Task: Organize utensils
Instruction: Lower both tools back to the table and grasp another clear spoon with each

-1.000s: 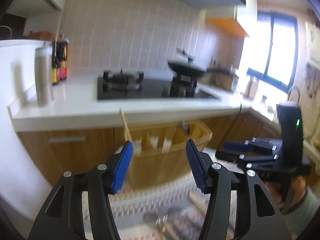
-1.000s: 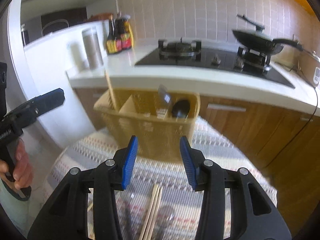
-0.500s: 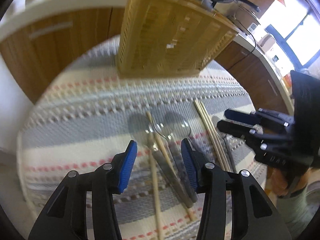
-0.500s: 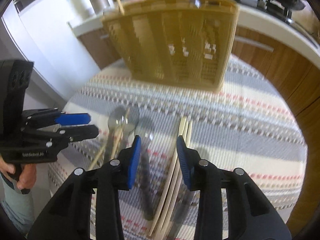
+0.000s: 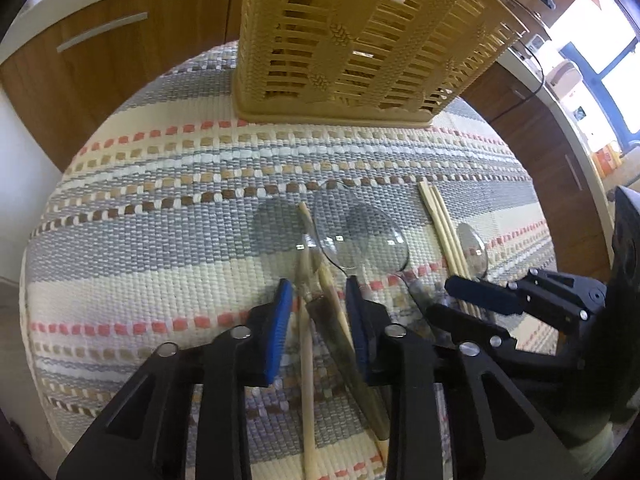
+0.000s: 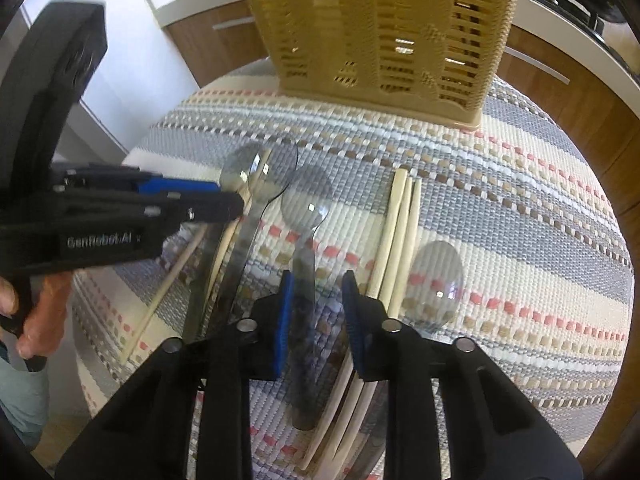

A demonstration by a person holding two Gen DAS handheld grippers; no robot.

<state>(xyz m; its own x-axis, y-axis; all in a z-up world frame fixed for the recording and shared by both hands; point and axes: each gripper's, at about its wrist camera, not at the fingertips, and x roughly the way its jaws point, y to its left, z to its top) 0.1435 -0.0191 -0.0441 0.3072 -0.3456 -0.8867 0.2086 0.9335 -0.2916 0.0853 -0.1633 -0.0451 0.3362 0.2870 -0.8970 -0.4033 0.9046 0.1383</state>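
The yellow basket (image 5: 360, 40) is cut off by the top edge in both wrist views, so its rim and contents are out of sight. Near the striped mat's (image 5: 160, 220) front edge, the spoon handles (image 5: 348, 360) and chopsticks (image 6: 400, 232) run under the black gripper frames. The left gripper (image 6: 224, 200) is motion-blurred in the right wrist view.

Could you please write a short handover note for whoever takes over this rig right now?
Left gripper: jaws just closing around a spoon handle and a chopstick, not visibly clamped.
Right gripper: jaws just closing, a spoon handle between them.
Other spoons and chopsticks lie on the striped mat; the basket stands behind.
Done: nothing lifted.
Left: grip, then load the basket.
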